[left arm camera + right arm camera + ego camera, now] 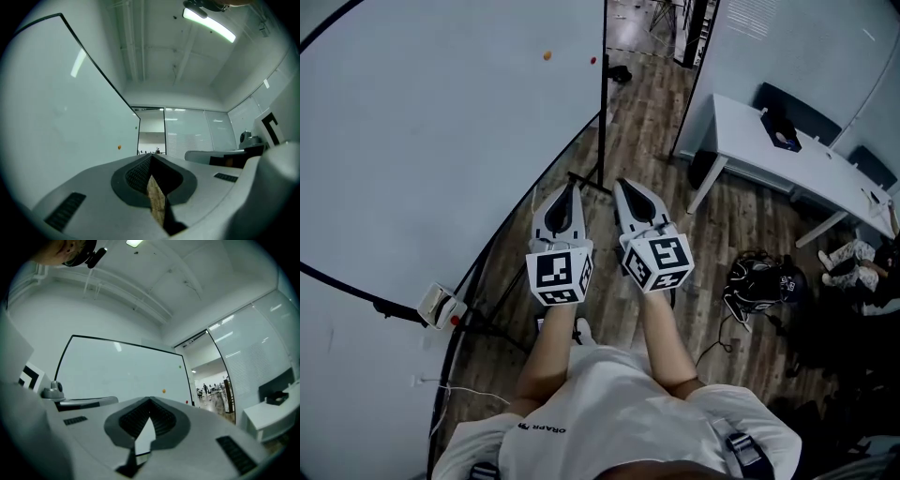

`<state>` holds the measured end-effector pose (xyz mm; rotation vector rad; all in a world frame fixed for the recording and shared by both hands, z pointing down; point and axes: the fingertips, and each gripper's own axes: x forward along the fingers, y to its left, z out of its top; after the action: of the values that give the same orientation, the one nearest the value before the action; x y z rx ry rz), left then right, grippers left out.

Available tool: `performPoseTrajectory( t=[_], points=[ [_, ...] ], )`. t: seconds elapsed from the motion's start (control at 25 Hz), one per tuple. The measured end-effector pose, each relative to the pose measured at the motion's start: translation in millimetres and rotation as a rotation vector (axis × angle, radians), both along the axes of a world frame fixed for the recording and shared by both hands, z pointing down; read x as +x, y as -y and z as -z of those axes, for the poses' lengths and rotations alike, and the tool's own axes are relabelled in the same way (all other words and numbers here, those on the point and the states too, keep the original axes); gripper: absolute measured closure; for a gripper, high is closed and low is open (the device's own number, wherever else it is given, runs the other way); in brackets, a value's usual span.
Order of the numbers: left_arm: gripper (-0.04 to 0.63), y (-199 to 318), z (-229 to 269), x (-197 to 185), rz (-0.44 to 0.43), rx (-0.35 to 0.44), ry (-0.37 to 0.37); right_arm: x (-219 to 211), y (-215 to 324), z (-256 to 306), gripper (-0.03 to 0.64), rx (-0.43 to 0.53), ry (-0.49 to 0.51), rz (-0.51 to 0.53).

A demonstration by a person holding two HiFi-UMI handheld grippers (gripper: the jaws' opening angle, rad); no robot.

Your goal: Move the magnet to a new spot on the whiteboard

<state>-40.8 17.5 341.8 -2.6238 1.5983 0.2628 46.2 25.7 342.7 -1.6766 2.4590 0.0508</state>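
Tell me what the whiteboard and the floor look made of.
Whiteboard: smooth, glossy white panel; it reflects a ceiling light in the left gripper view, so probably coated steel. Floor: matte planks with grain and seams; wood or laminate, can't tell.

White T-shirt (609,412), grey hand-held grippers (571,186) (621,184)

1. The whiteboard (441,141) is seen as a smooth, faintly glossy white sheet, edged by a thin black frame.
2. The floor (647,122) is laid in wood-grain planks with a dull sheen.
3. The left gripper (572,185) and right gripper (621,185) are shelled in matt grey plastic; the pads (131,421) are faced with black, finely ribbed material.
4. The table (750,141) is topped in smooth white.
5. The shirt (609,412) is made of white cloth.
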Motion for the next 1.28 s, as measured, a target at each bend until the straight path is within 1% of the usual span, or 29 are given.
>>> performPoseTrajectory(
  t=[0.28, 0.52, 0.68, 0.84, 1.08, 1.28],
  points=[
    [0.593, 65.2, 6.6, -10.9, -0.009, -0.003, 0.009, -17.6, 66.6, 8.5, 0.604, 0.002, 0.003, 0.002],
    [0.592, 107.7, 2.2, -26.2, -0.028, -0.010, 0.026, -34.8, 114.6, 6.1, 0.604, -0.006, 0.015, -0.008],
    [0.592, 131.7, 3.4, -36.6, -0.039, 0.005, 0.028, -46.0, 139.8, 4.8, 0.603, -0.012, 0.009, -0.010],
    [0.592, 148.9, 3.9, -34.5, -0.057, 0.000, 0.026, -44.4, 157.4, 4.3, 0.604, -0.023, 0.014, -0.022],
    [0.592, 175.4, -2.7, -28.4, -0.056, -0.021, 0.014, -42.4, 183.0, 1.3, 0.603, -0.037, -0.004, -0.009],
    [0.592, 195.0, -6.4, -17.9, -0.014, -0.025, 0.019, -34.1, 205.2, -2.0, 0.604, -0.038, 0.006, 0.034]
  ],
)
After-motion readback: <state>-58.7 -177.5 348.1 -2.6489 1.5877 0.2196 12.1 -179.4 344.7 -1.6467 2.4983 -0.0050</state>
